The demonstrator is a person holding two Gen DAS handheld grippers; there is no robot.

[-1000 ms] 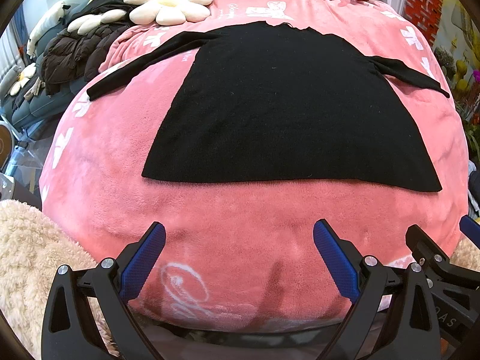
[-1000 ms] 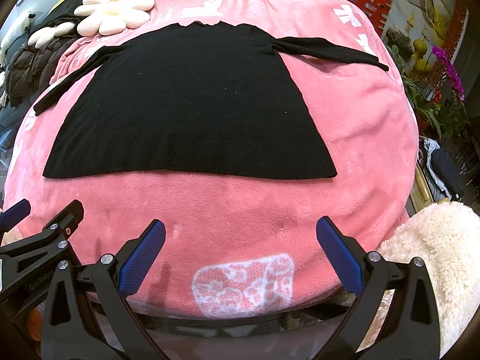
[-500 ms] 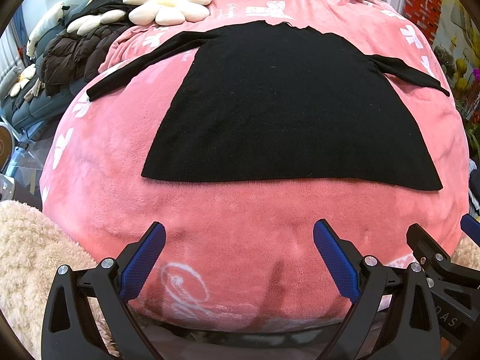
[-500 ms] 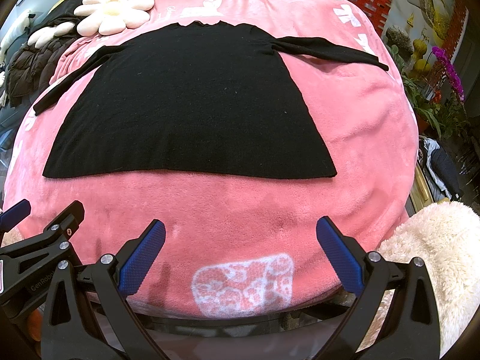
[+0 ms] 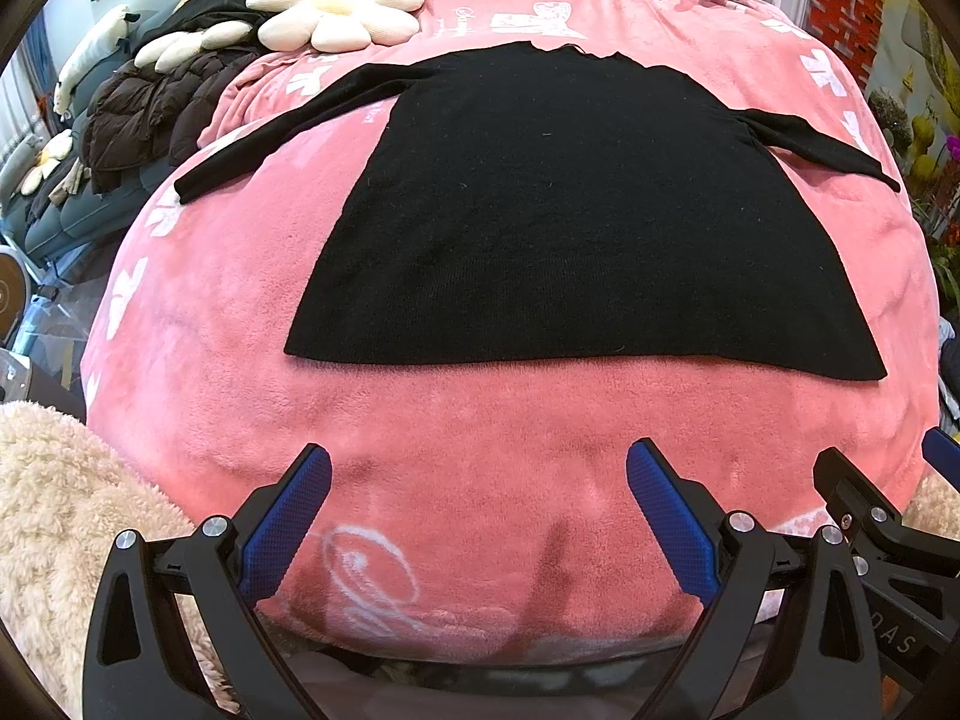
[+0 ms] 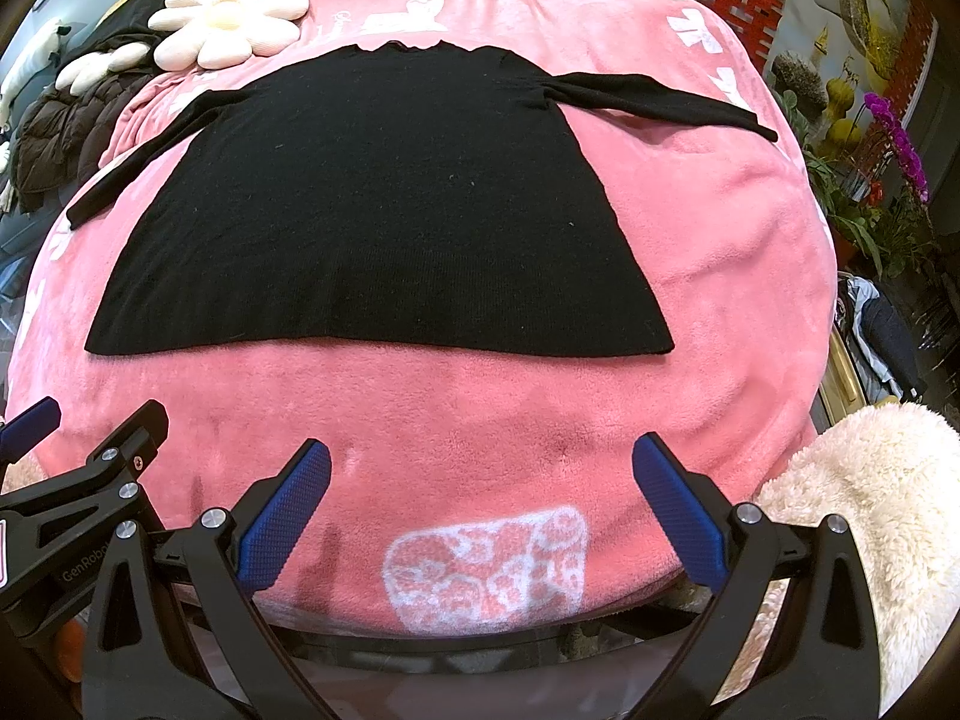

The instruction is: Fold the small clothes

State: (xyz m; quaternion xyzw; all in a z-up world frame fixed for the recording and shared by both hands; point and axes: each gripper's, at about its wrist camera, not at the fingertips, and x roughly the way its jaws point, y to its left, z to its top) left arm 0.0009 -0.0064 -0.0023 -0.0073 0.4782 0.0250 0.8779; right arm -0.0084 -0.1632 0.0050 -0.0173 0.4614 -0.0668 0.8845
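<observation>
We see a pink fleece blanket covering the whole surface, and a black long-sleeved top lies flat at its middle, sleeves spread outward. Nearer us, our left gripper and right gripper hover with fingers wide apart, holding nothing.
</observation>
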